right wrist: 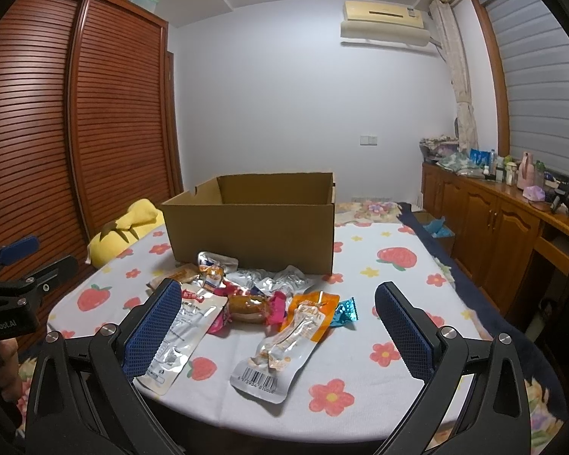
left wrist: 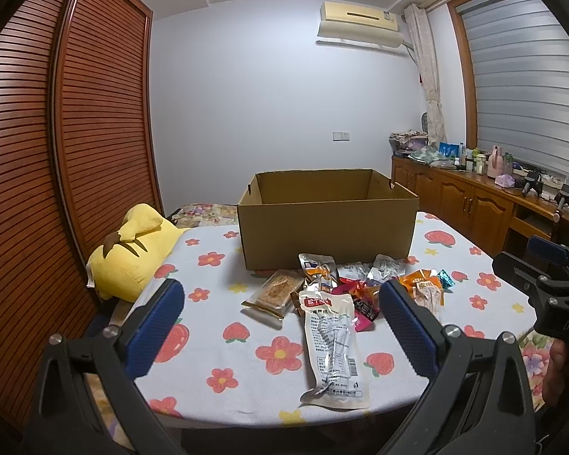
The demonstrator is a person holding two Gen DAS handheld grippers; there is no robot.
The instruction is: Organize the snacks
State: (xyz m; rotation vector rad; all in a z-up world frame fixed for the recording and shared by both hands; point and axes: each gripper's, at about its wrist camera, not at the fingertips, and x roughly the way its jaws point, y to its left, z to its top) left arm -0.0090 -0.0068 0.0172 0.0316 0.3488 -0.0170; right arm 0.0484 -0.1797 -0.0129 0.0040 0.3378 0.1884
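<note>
An open brown cardboard box (left wrist: 326,223) (right wrist: 252,233) stands on the flowered cloth. Before it lies a heap of snack packets. A long silver packet with a red label (left wrist: 334,349) (right wrist: 178,337) lies nearest my left gripper (left wrist: 280,326), which is open and holds nothing. An orange-and-clear packet with a barcode (right wrist: 284,345) (left wrist: 425,288) lies between the fingers of my right gripper (right wrist: 278,328), also open and above the cloth. A clear-wrapped brown cake (left wrist: 271,295), a small teal sweet (right wrist: 345,313) and silver pouches (right wrist: 269,280) lie among them.
A yellow plush toy (left wrist: 132,254) (right wrist: 129,227) rests at the table's left edge beside a slatted wooden wardrobe (left wrist: 76,121). A wooden sideboard (right wrist: 493,220) with bottles runs along the right wall. The other gripper shows at each view's side, with a hand (left wrist: 557,367) holding it.
</note>
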